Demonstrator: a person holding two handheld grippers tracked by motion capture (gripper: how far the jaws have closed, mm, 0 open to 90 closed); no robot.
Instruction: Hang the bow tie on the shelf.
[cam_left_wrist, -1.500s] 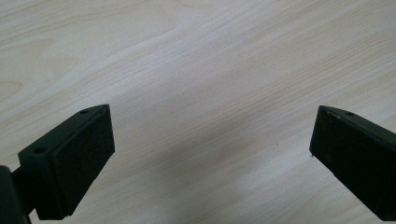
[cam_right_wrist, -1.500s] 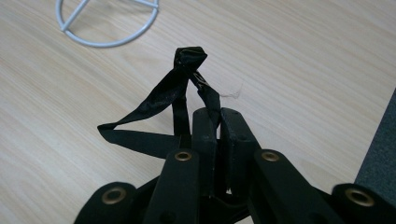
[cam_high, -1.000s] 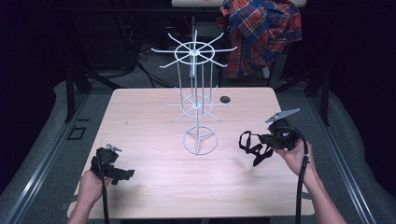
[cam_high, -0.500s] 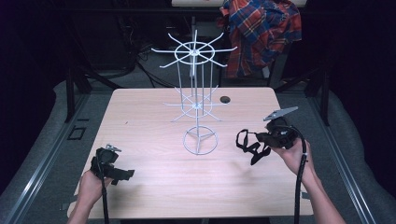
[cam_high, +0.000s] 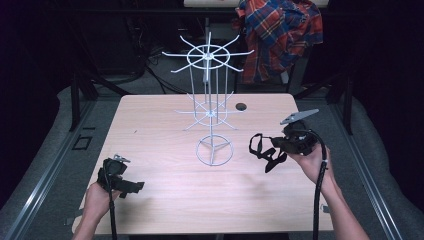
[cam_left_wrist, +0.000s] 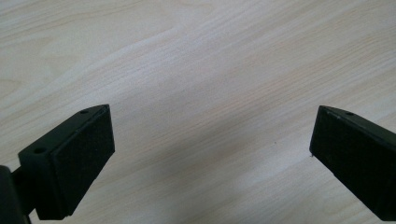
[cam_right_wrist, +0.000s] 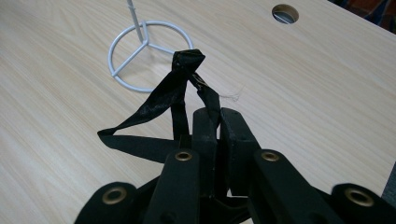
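A white wire display stand (cam_high: 212, 107) with two tiers of radiating hooks stands mid-table; its ring base (cam_right_wrist: 147, 49) lies beyond my right gripper's jaws. My right gripper (cam_high: 274, 146) hovers right of the base, shut on a black ribbon strap (cam_high: 261, 149) whose loops hang toward the stand. In the right gripper view the strap (cam_right_wrist: 175, 88) rises knotted from between the closed jaws. My left gripper (cam_high: 131, 187) rests at the table's front left, open, with bare wood (cam_left_wrist: 210, 116) between its pads (cam_left_wrist: 84, 158).
A round cable hole (cam_high: 241, 106) sits in the wooden table (cam_high: 165, 200) behind the stand. A plaid shirt (cam_high: 280, 35) hangs beyond the far edge. Dark frame rails run along both sides of the table.
My right gripper has drifted slightly left toward the stand with the strap. The left gripper has kept still.
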